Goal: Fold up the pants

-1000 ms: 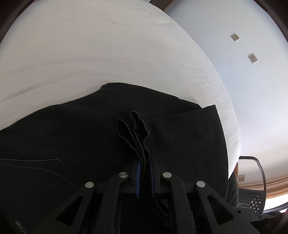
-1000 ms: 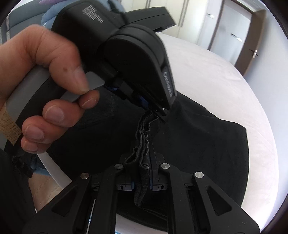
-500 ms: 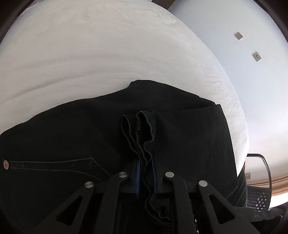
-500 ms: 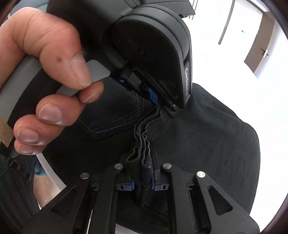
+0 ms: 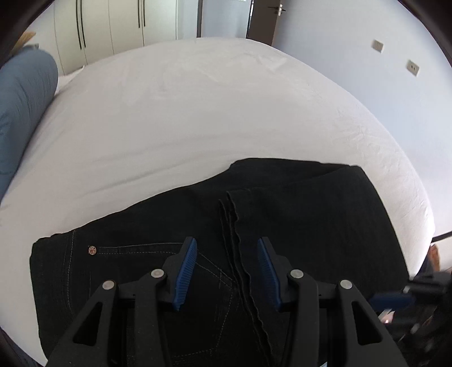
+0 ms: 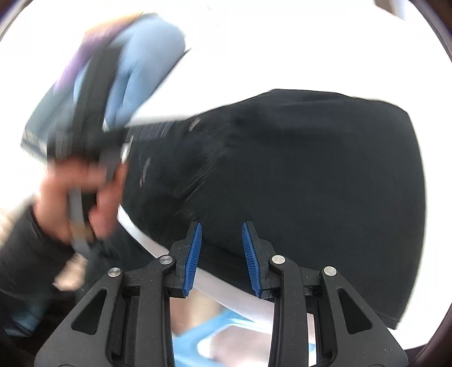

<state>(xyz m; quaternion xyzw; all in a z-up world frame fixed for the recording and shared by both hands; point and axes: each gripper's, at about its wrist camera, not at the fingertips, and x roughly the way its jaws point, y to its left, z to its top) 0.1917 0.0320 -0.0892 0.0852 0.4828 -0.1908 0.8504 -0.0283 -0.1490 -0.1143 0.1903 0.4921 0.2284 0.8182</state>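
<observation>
Pants (image 5: 296,225), black and folded, lie at the bed's near edge, long axis crosswise, hem edges running straight ahead between the spread jaws of the left gripper (image 5: 227,273). Right gripper (image 6: 221,258) (also agape, empty) hovers nearby. White bed (image 5: 197,118) beyond; wardrobe doors (image 5: 113,25) behind.

A home bedroom: white-sheeted bed (image 5: 197,118) ahead of the left claw, wardrobe doors (image 5: 113,25) and door (image 5: 262,19) beyond it.
</observation>
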